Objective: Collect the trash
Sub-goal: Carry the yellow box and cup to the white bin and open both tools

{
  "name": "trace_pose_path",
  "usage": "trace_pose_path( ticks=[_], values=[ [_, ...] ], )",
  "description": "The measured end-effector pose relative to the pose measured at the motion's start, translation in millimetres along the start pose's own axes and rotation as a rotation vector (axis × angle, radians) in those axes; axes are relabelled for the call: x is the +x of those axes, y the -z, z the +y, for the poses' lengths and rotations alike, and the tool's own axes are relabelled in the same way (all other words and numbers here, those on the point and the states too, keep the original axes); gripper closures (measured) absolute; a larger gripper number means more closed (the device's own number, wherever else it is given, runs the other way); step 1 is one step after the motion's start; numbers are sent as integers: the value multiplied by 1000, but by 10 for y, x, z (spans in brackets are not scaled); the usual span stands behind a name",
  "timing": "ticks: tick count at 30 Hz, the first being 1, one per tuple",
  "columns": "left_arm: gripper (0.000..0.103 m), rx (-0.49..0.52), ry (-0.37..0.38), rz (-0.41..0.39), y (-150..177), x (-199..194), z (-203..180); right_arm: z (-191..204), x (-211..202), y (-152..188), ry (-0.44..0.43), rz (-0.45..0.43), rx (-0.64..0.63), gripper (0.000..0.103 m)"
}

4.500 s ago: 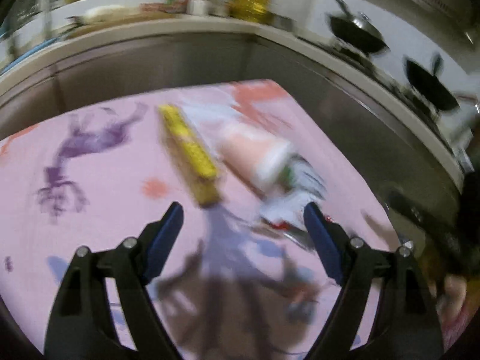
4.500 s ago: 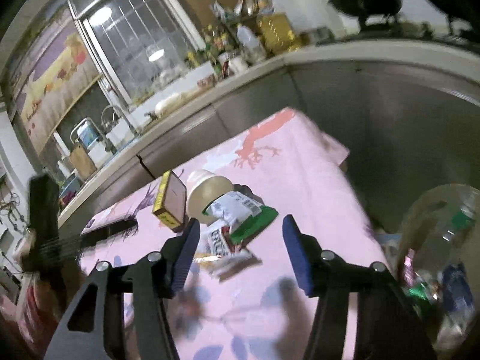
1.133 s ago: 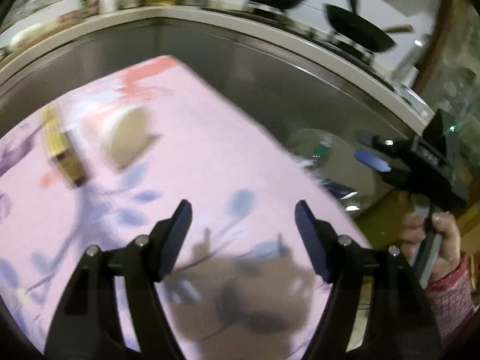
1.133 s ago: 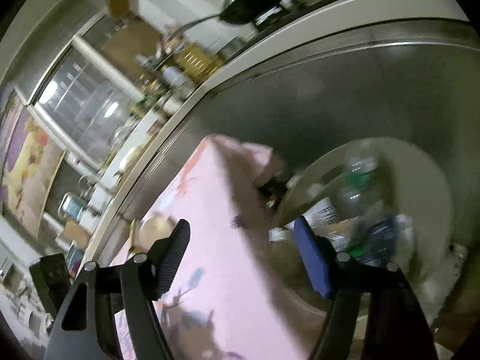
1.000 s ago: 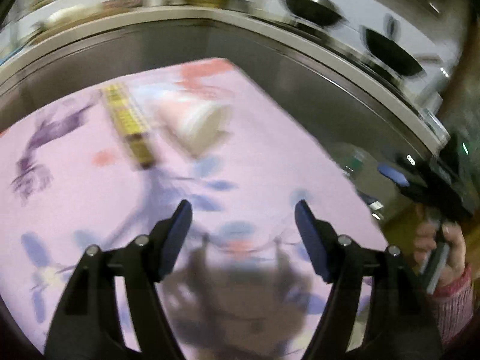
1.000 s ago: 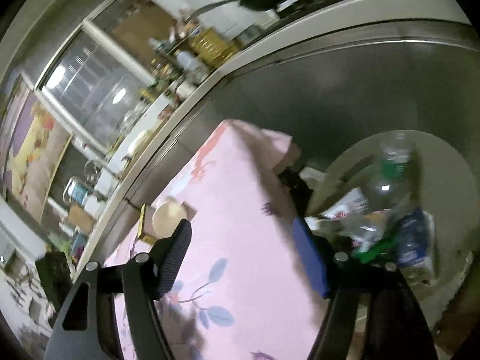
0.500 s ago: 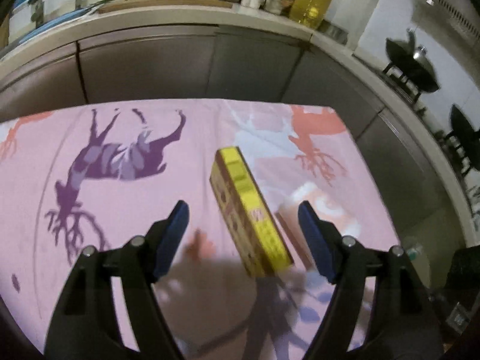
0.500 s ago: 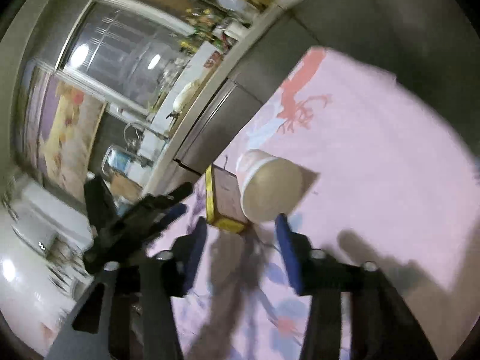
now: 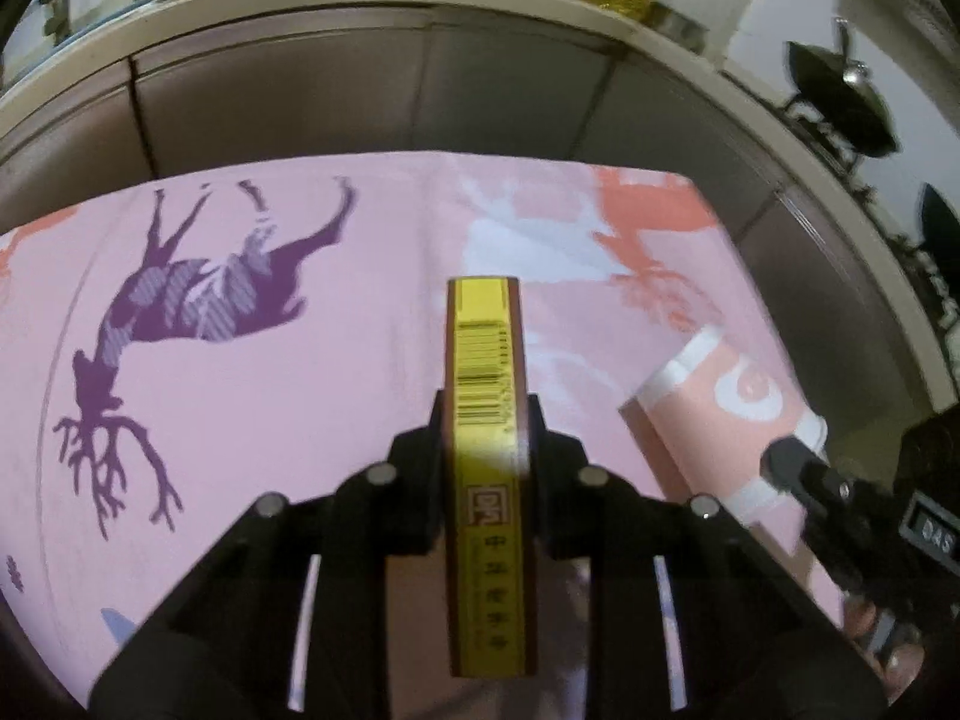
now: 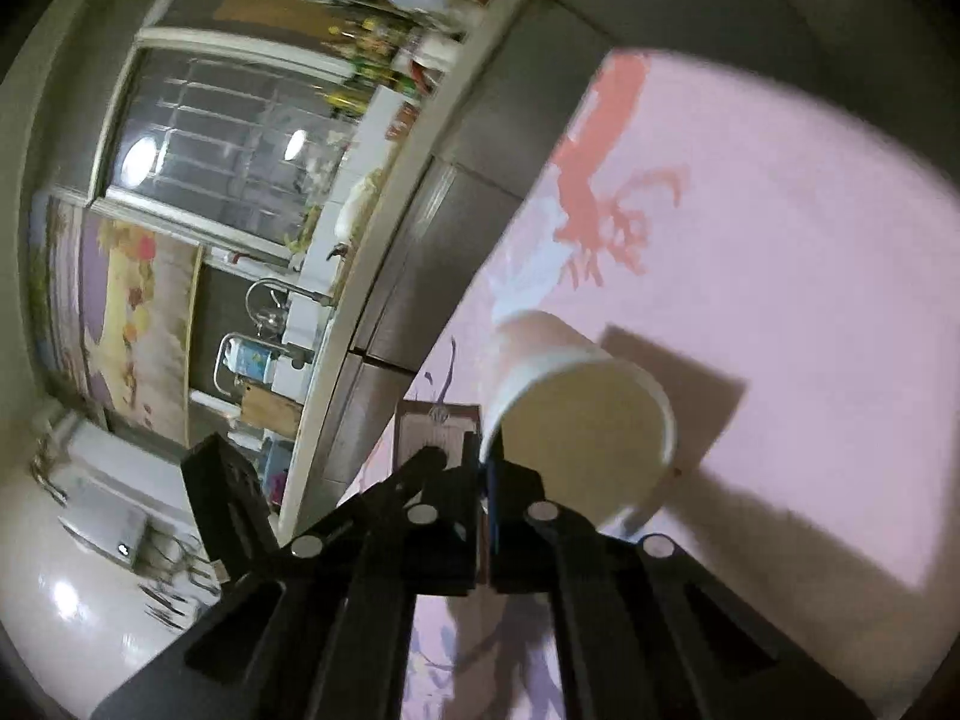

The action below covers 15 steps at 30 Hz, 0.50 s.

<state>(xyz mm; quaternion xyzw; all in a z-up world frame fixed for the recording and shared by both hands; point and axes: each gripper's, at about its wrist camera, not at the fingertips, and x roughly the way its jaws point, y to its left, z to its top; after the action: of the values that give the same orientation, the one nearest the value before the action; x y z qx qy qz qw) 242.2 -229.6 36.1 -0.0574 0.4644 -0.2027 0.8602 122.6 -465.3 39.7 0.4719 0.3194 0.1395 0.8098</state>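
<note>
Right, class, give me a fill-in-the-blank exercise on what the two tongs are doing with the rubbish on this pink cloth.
1. The left tongs are closing on the narrow yellow ____ with a barcode.
2. The right tongs pinch the ____ of the paper cup.
3. The paper cup lies on its ____ on the pink tablecloth.
4. The large animal printed on the tablecloth, left of the yellow item, is coloured ____.

Missing words: box; rim; side; purple
</note>
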Motion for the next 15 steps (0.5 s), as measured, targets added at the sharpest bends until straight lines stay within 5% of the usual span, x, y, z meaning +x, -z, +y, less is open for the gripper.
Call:
trace_pose_path(
  ticks=[5, 9, 15],
  values=[
    [81, 95, 176, -12, 89, -318, -627, 3, -893, 85, 87, -125, -111, 103],
    [81, 204, 315, -8, 239, -420, -1391, -178, -1802, 230, 246, -242, -189, 103],
    [81, 340, 485, 59, 608, -253, -2559, -783, -2720, 406, 423, -318, -117, 103]
  ],
)
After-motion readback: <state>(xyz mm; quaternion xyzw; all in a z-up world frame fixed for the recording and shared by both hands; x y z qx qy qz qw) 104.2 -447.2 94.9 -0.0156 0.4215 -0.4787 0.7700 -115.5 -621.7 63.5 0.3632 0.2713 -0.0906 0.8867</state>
